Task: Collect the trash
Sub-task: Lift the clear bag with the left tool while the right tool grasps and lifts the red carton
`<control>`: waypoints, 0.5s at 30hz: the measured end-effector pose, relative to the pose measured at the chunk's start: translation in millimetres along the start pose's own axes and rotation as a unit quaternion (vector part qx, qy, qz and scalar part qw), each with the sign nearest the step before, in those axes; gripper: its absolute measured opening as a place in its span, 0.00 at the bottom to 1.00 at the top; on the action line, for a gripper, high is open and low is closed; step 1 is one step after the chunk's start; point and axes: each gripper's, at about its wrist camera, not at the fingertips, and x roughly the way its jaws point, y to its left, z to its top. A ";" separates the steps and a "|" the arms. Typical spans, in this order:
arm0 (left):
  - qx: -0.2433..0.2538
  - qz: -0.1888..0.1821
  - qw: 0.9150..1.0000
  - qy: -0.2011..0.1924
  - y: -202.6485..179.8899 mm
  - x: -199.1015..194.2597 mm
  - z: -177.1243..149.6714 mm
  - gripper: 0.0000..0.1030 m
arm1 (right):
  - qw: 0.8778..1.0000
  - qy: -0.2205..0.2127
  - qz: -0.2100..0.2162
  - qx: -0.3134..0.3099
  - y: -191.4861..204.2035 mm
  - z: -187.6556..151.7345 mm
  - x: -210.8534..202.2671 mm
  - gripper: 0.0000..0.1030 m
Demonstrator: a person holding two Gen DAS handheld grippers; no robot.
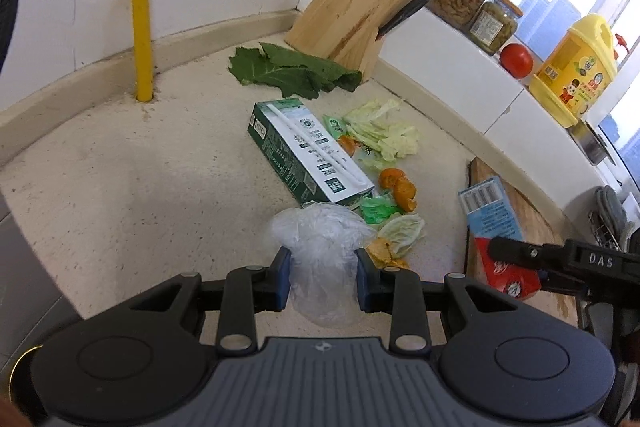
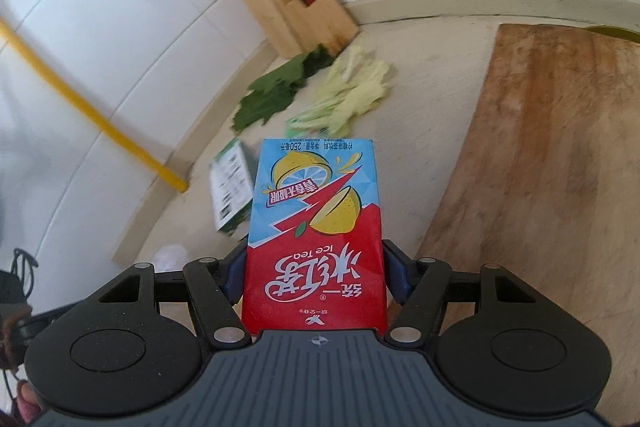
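Left gripper [image 1: 323, 277]: jaws clenched on a clear plastic bag [image 1: 320, 243] at the near edge of the scrap pile on the table [image 1: 120, 167]. Behind the bag: green carton [image 1: 308, 151] lying flat, orange peel [image 1: 398, 187], pale cabbage leaves [image 1: 384, 133], dark leaf [image 1: 292, 71] by the knife block [image 1: 352, 11]. Right gripper [image 2: 314, 269]: jaws grasping a red-blue tea carton [image 2: 316, 227], held beside the cutting board [image 2: 540, 167].
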 end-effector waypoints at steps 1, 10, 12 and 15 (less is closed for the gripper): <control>0.001 0.004 1.000 -0.005 -2.3 -4.1 -2.1 0.30 | 1.000 0.003 0.008 -0.007 3.2 -1.8 -0.7 0.70; -0.022 0.054 0.998 -0.033 -1.8 -42.3 -31.2 0.30 | 0.995 0.039 0.066 -0.065 38.4 -19.3 4.8 0.70; -0.030 0.059 0.997 -0.035 3.1 -49.1 -37.7 0.30 | 0.994 0.048 0.072 -0.074 46.6 -24.8 8.2 0.70; -0.037 0.068 0.996 -0.036 9.7 -58.2 -45.5 0.30 | 0.991 0.058 0.084 -0.087 59.6 -33.7 9.6 0.70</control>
